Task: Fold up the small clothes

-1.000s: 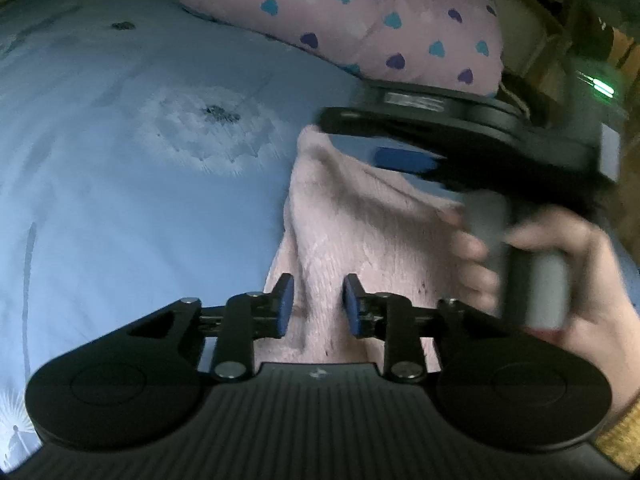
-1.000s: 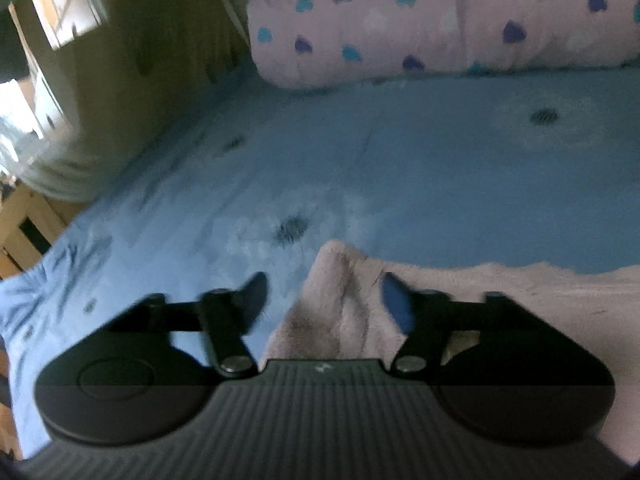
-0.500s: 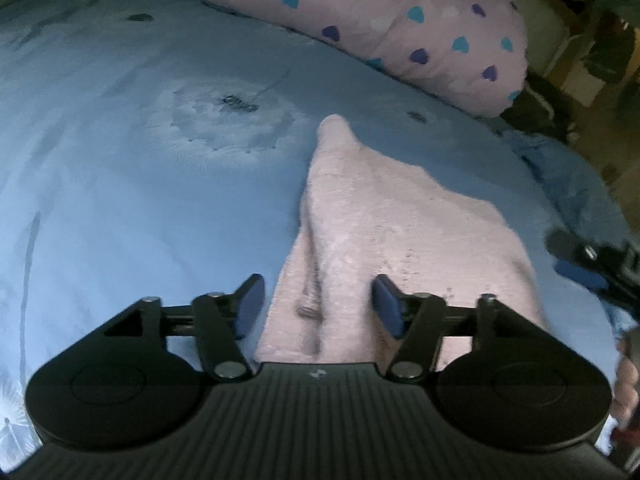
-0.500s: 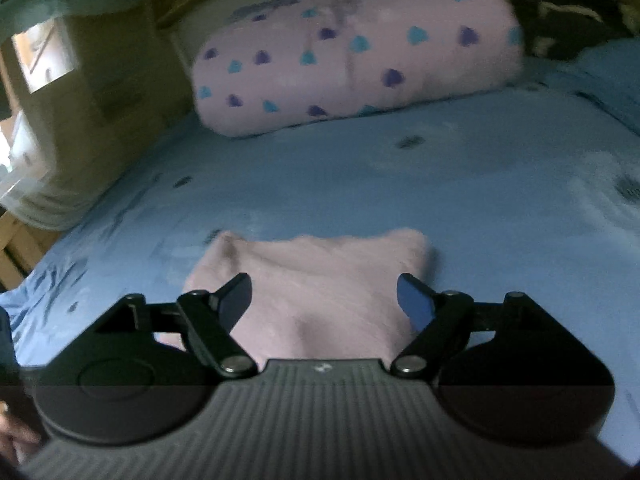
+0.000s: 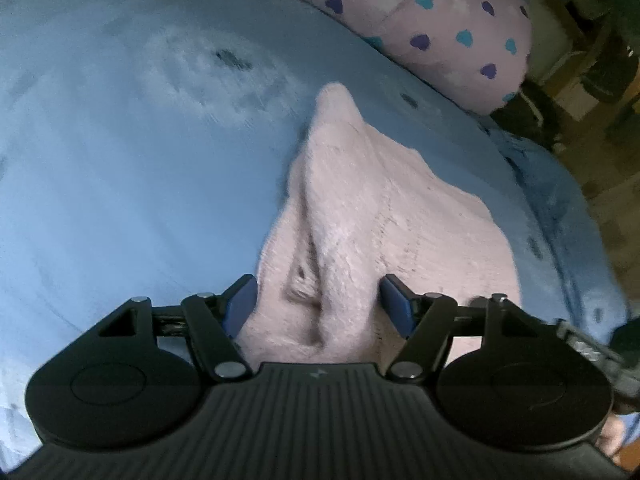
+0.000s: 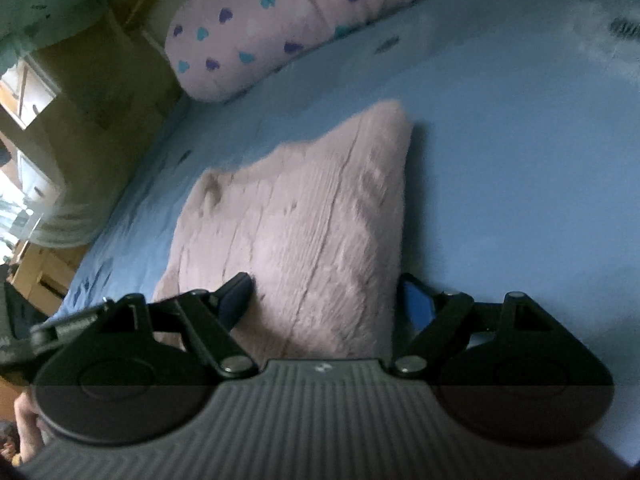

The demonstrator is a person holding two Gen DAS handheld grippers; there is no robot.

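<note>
A small pink fuzzy garment lies folded on the blue bedsheet, with a raised ridge of cloth running towards me. My left gripper hovers over the garment's near end. Its jaws are opening, the ridge lies between them, and the blue pads do not press on it. In the right wrist view the same garment spreads flat. My right gripper is above its near edge with jaws opening wide, the cloth below them and not pinched.
A pink pillow with blue and purple hearts lies at the head of the bed. Wooden furniture stands past the bed's edge. The sheet has white dandelion prints.
The left jaws have spread apart and let go of the cloth ridge. The right gripper has left the left view, swung round to the garment's other side, rolled, and opened wider.
</note>
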